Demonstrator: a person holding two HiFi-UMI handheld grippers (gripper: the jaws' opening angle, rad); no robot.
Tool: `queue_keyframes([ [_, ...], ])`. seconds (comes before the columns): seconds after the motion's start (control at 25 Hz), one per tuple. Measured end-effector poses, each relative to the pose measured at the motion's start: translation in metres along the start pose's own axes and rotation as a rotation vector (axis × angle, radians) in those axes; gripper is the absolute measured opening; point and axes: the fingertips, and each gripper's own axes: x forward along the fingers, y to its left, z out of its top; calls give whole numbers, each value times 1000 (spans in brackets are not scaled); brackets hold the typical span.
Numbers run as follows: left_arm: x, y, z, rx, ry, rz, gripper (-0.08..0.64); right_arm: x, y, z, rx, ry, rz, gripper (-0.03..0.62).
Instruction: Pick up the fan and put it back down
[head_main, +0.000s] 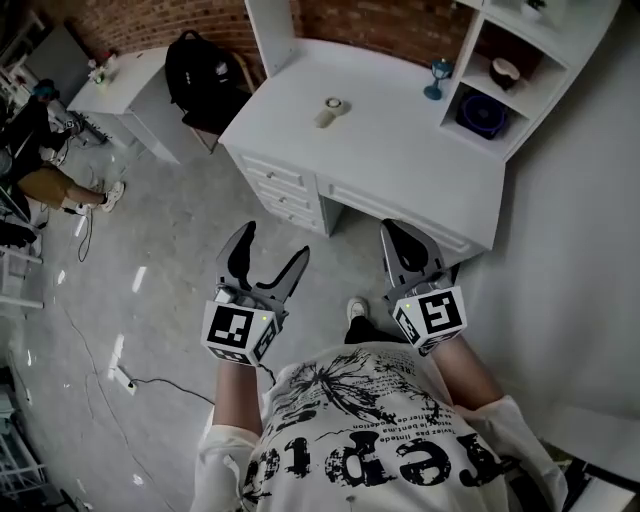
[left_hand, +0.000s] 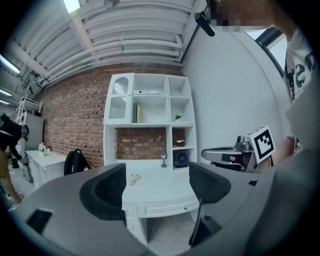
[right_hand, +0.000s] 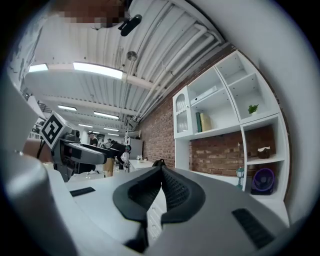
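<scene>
Plainly left gripper (head_main: 275, 240) gapes; right gripper (head_main: 392, 232) clenched empty (fan (head_main: 483, 112) half-hidden in cubby (head_main: 458, 75)).

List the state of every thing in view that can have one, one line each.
left gripper, jaws open, nothing between them
right gripper, jaws shut, empty
purple fan, upright in a shelf compartment, untouched
white object, lying flat on the desk
drawers, shut
backpack, upright beside the desk
</scene>
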Motion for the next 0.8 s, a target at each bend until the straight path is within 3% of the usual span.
queue_keyframes([
  [0.28,134,35,11,-49,14,12,379,79,-106,-5,10,27,-13,14],
  [0.48,202,49,13,-40,41,-6,379,116,-169,-12,14,55,-49,14],
  [0.8,299,90,-2,-48,94,-66,379,178,-220,-33,16,95,-100,14],
])
